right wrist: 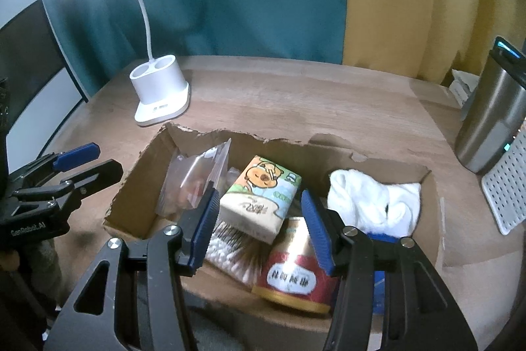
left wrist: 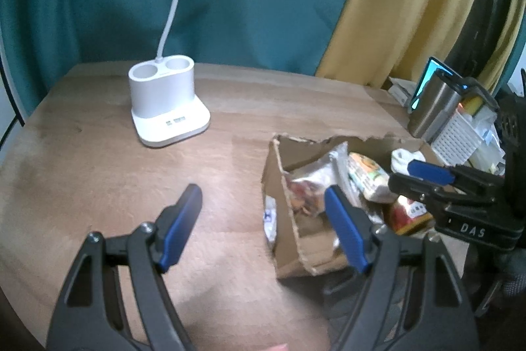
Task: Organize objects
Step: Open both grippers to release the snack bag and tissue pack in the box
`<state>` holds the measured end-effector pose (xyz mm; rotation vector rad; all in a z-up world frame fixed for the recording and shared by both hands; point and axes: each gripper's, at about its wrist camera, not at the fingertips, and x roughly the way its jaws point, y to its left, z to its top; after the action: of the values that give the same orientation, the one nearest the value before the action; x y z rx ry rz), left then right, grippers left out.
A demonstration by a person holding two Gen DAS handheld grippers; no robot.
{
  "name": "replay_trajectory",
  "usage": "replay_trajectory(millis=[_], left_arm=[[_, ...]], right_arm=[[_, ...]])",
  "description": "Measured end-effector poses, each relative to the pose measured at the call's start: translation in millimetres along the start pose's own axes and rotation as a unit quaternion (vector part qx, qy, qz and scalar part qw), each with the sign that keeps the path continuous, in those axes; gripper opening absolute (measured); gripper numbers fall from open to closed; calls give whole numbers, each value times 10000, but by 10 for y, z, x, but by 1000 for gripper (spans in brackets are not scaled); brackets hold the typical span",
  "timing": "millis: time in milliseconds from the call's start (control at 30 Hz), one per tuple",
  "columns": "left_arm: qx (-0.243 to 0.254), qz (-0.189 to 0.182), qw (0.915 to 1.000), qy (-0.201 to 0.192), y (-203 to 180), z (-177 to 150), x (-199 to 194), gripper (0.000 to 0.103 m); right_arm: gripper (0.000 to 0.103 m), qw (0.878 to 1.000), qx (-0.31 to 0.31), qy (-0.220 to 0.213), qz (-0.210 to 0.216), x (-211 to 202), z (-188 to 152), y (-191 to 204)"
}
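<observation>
A torn cardboard box (right wrist: 138, 186) sits on the wooden table (right wrist: 296, 97). It holds a cartoon tissue pack (right wrist: 259, 199), a red and gold can (right wrist: 292, 272), a pack of cotton swabs (right wrist: 230, 249), a clear snack bag (right wrist: 190, 180) and a white cloth (right wrist: 374, 203). My right gripper (right wrist: 259, 226) is open, above the box over the tissue pack and can. My left gripper (left wrist: 259, 219) is open and empty at the box's (left wrist: 289, 252) left edge. The right gripper also shows in the left wrist view (left wrist: 424, 180).
A white lamp base (left wrist: 167, 101) with two cups stands at the back left of the table. A steel tumbler (right wrist: 493, 120) and a white perforated basket (right wrist: 506, 183) stand to the right. Teal and yellow curtains hang behind.
</observation>
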<state>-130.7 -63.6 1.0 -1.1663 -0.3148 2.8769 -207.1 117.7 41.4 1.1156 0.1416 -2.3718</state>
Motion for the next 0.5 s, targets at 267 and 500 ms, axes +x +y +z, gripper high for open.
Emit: replay_trajectory(millis=[267,500], left_arm=[[92,-3,9999,49,-147,-115,-85,78],[181,15,9998,66,-271,-187,-147,78]], right_arm=[[55,9999,92,-79,-19,-183,-152,-61],[55,9998,132,-164,-9,-335,-263,-100]])
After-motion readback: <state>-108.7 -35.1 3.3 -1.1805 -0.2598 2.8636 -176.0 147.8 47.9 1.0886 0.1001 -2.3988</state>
